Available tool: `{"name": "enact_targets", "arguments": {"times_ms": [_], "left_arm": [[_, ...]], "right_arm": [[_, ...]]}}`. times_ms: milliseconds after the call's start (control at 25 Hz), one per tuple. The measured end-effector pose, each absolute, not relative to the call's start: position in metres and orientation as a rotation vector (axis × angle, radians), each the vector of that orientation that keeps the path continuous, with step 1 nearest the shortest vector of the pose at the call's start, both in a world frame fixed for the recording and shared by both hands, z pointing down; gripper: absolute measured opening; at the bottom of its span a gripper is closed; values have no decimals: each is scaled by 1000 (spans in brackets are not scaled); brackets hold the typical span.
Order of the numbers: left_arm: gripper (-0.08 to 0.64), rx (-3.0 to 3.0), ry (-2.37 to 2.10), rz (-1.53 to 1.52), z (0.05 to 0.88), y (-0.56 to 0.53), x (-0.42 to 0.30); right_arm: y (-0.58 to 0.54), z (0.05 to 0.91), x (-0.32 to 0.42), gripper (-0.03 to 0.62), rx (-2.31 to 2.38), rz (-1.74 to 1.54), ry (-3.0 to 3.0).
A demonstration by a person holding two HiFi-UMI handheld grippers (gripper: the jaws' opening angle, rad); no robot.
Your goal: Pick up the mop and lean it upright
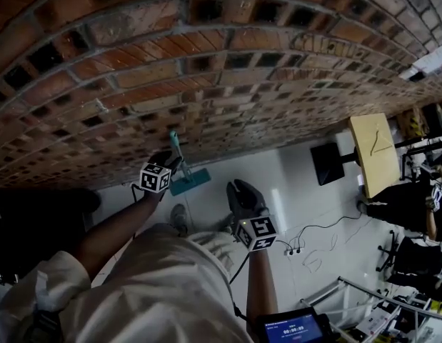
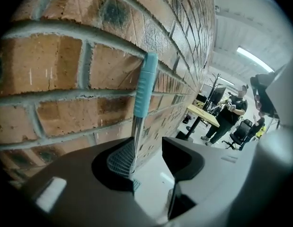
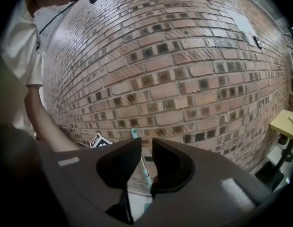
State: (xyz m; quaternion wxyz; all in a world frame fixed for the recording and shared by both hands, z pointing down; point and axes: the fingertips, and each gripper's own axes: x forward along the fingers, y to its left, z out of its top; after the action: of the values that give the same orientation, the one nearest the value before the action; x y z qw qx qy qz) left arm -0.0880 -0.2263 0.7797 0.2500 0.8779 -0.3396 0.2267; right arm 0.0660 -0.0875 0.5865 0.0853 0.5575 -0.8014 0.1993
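Observation:
The mop stands upright with its teal-tipped handle (image 1: 176,148) leaning on the brick wall (image 1: 206,63) and its teal head (image 1: 190,182) on the white floor. My left gripper (image 1: 171,161) is at the handle, partway up. In the left gripper view the metal shaft (image 2: 135,141) lies against the left pad, and the right jaw stands clear of it, so the left gripper (image 2: 148,145) is open. My right gripper (image 1: 238,188) hangs to the right of the mop, away from it. Its jaws (image 3: 146,143) are a narrow gap apart, empty, with the mop (image 3: 135,134) seen far off between them.
The brick wall (image 3: 184,70) fills the space ahead. A wooden-topped desk (image 1: 374,152) and a seated person (image 1: 413,213) are at the right. Cables (image 1: 306,245) trail over the floor near my right side. Another person (image 2: 229,115) stands by a desk further along the wall.

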Motion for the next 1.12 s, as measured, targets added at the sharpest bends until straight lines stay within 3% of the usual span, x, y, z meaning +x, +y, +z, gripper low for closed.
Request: {"name": "enact_targets", "arguments": {"times_ms": [640, 1120], "left_arm": [[211, 2285, -944, 726, 832, -222, -73], [215, 2241, -920, 982, 913, -220, -81]], "right_arm": [[-85, 605, 91, 63, 1626, 678, -2367], [-83, 633, 84, 63, 1591, 777, -2324]]}}
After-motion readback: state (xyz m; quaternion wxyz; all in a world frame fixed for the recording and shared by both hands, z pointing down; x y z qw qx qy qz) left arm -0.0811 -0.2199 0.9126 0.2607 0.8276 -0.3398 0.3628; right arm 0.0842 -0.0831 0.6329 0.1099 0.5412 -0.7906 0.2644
